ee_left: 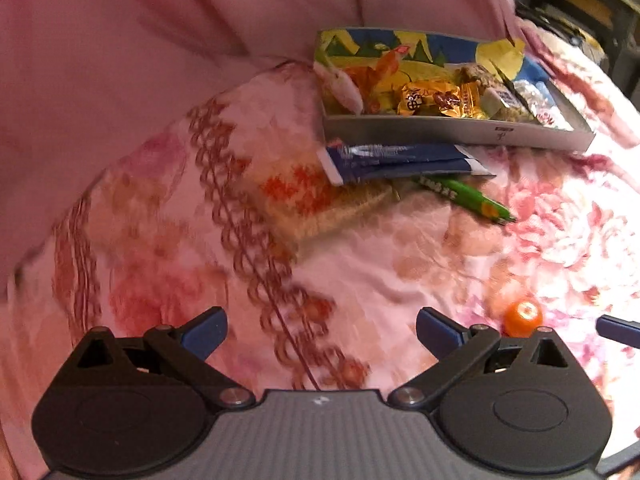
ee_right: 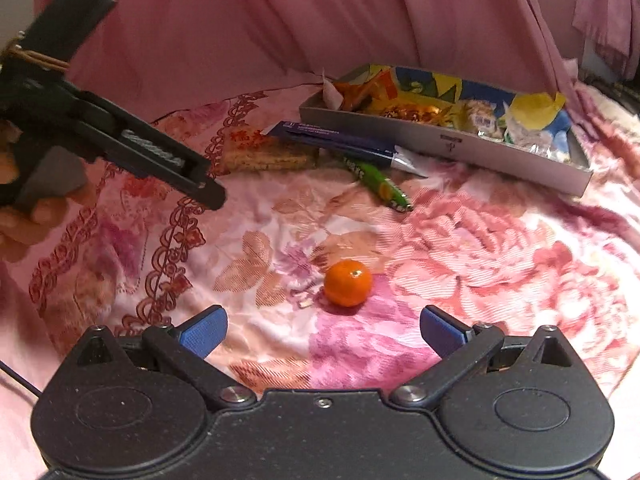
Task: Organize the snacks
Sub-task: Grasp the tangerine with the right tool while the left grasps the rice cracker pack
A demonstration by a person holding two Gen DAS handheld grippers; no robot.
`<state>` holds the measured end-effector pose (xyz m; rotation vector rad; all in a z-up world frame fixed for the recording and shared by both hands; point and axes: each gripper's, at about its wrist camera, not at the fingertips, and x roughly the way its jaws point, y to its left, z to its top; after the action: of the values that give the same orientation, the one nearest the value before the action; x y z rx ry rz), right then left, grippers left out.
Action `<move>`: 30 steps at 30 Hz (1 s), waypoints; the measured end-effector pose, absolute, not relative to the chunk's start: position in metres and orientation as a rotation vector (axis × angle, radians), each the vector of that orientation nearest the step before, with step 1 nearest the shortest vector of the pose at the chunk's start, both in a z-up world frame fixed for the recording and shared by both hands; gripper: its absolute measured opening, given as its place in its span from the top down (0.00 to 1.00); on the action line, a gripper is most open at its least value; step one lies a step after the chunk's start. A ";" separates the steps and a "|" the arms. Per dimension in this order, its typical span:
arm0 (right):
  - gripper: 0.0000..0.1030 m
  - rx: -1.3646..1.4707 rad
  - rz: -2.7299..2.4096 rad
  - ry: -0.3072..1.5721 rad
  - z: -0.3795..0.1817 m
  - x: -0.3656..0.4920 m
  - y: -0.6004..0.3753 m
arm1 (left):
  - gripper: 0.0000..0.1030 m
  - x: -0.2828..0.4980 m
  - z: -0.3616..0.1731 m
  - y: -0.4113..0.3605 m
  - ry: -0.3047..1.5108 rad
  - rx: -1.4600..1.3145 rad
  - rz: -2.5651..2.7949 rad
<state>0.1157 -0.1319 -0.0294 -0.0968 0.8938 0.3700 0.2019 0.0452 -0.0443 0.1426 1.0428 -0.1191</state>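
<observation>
A grey cardboard tray (ee_left: pixel 460 130) (ee_right: pixel 440 136) holding several wrapped snacks lies at the far side of a flowered pink cloth. In front of it lie a blue packet (ee_left: pixel 400 160) (ee_right: pixel 340 140), a green stick pack (ee_left: pixel 468 196) (ee_right: pixel 380 184) and a clear pack of tan crackers with red print (ee_left: pixel 316 200) (ee_right: pixel 260 152). A small orange (ee_right: pixel 347 282) (ee_left: pixel 522 318) lies nearer. My right gripper (ee_right: pixel 322 332) is open and empty just short of the orange. My left gripper (ee_left: pixel 320 332) is open and empty over bare cloth, left of the orange.
A pink curtain (ee_right: pixel 240 20) hangs close behind the tray. The left gripper's body and the hand holding it (ee_right: pixel 100 128) fill the right wrist view's left side. Dark furniture (ee_left: pixel 580 0) shows at the far right.
</observation>
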 end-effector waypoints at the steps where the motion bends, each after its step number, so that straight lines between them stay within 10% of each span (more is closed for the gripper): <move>1: 0.05 -0.083 0.367 0.898 -0.032 0.118 -0.132 | 0.00 0.206 -0.046 0.041 1.014 0.208 -0.116; 8: 0.22 0.037 0.306 0.932 -0.048 0.138 -0.139 | 0.00 0.209 -0.064 0.017 0.754 0.691 -0.168; 30: 0.56 0.098 0.266 0.937 -0.060 0.153 -0.128 | 0.11 0.270 -0.083 0.040 0.839 0.549 -0.426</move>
<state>0.1531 -0.1276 -0.0597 0.0984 0.9370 0.2664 0.2699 0.0395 -0.0832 0.5486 0.8387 -0.4256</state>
